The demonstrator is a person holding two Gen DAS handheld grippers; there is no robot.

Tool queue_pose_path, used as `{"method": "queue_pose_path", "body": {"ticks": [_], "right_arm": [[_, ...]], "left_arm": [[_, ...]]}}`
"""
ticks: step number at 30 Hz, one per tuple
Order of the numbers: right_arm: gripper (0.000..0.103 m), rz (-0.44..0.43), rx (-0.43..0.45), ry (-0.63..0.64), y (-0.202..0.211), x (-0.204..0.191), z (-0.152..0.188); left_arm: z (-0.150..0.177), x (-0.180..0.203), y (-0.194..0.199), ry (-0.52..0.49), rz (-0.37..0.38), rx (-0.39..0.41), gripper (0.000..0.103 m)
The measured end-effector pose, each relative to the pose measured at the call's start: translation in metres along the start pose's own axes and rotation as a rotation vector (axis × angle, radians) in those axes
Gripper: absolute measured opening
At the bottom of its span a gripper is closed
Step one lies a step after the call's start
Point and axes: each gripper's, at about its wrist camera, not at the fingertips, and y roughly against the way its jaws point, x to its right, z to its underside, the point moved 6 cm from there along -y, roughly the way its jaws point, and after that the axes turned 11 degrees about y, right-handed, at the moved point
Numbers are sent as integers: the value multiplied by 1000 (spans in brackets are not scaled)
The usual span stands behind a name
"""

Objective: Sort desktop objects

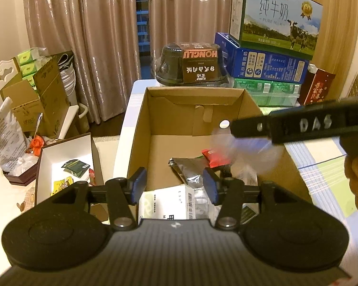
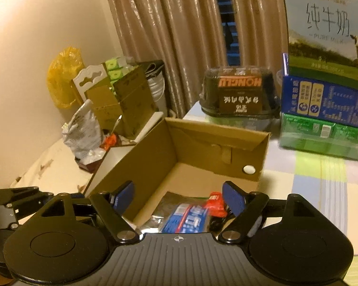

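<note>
Both our grippers hang released over the cardboard box (image 1: 140, 128): the left gripper (image 1: 174, 184) above a white carton (image 1: 164, 205), the right gripper (image 2: 179, 199) above a blue packet (image 2: 188, 217). We should lift them straight up, so that no finger catches the items inside.

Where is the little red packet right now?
The little red packet lies inside the open cardboard box, on its right side by the silver foil bag. In the right wrist view it sits next to the blue-and-white pouch.

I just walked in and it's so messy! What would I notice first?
Probably the big open cardboard box in the middle, with a red packet and silver pouch lying inside. Behind it to the right towers a stack of cartons, the milk box with a cow picture on top.
</note>
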Motion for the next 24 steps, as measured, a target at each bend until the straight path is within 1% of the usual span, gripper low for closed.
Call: {"method": "queue_pose_path", "body": {"ticks": [6,8,10,11,13,15,18,20,22,24], "right_arm": [[81,28,-14,-27,8,12,6],[85,30,-19,-35,13,14,8],[88,31,-24,-32,19,14,9],[91,30,-25,-30,23,13,10],[94,29,-28,-30,32,11,14],[96,27,-31,-29,41,8,17],[98,30,-30,-23,57,2,24],[101,29,-33,-22,66,-2,28],[101,30,-32,-20,76,-6,32],[101,28,-34,-10,86,-9,36]], "left_arm": [[4,-4,-1,8,-11,-7,52],[3,-4,1,9,-12,-3,57],[3,-2,5,1,-18,9,67],[2,-1,7,-2,-19,13,69],[1,0,11,-5,-26,24,77],[1,0,17,-4,-31,33,80],[2,1,24,0,-38,38,87],[4,3,31,-4,-43,42,90],[6,4,38,-3,-51,49,96],[9,6,46,5,-58,57,100]]}}
